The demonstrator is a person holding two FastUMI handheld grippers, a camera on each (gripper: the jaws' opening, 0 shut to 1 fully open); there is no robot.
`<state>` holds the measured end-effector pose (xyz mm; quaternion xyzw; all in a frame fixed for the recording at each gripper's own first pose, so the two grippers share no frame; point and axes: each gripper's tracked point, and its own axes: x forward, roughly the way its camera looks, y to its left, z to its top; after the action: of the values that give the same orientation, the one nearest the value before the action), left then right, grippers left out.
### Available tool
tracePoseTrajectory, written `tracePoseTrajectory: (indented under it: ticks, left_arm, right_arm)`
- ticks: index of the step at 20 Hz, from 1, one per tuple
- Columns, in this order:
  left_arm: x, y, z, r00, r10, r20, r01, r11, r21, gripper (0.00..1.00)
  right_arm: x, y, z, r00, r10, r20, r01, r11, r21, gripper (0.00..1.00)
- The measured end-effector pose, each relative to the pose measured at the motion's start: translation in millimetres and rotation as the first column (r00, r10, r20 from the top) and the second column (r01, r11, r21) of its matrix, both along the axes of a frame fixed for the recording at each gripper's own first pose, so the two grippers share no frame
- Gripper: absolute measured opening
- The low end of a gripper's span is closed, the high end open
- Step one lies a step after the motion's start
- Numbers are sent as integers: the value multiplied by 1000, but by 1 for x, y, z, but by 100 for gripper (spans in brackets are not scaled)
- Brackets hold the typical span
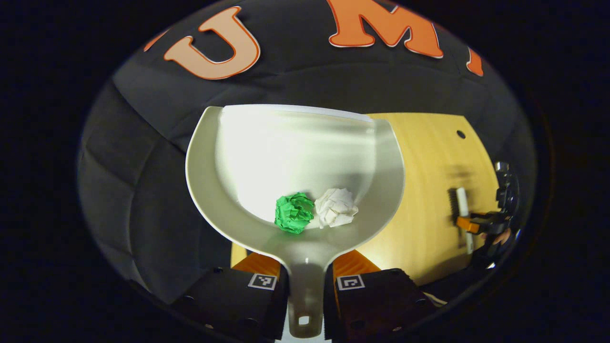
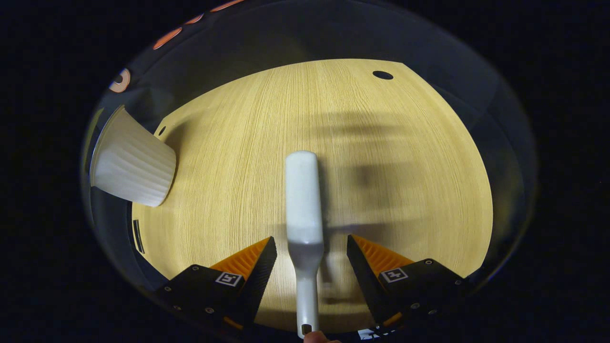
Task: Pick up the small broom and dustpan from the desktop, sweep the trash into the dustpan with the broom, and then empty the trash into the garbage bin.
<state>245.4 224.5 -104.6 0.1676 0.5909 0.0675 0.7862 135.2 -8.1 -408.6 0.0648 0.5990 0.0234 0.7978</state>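
Now the emptying step is in hand. The dustpan [image 1: 295, 166] is held by its handle, clamped between the left gripper [image 1: 306, 286] fingers, and is raised off the desk [image 1: 429, 190] with a green wad [image 1: 294, 212] and a white wad [image 1: 336, 207] resting touching in its bowl. The broom [image 2: 303, 214] is seen between the fingers of the right gripper [image 2: 307, 259], which stand apart from it. Next, the pan must be carried level to the white bin [image 2: 131, 164] at the desk's edge and tipped.
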Motion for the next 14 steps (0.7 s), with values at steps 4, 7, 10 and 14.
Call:
tracePoseTrajectory:
  ticks: [4,7,10,14]
  left_arm:
    - [-9,25,6,996,-49,-77,62,984,165,31]
    - [-20,43,15,983,-124,-135,160,941,300,31]
    - [-20,68,23,962,-199,-185,263,856,445,31]
    - [-20,86,37,910,-301,-284,414,644,644,31]
  right_arm:
    - [-1,-9,-1,1000,-8,-10,8,999,-43,90]
    - [-4,-13,-1,1000,-12,-18,11,998,-65,90]
    - [-6,-13,-1,1000,-10,-23,8,997,-71,90]
    - [-7,-12,1,1000,-9,-23,7,998,-70,90]
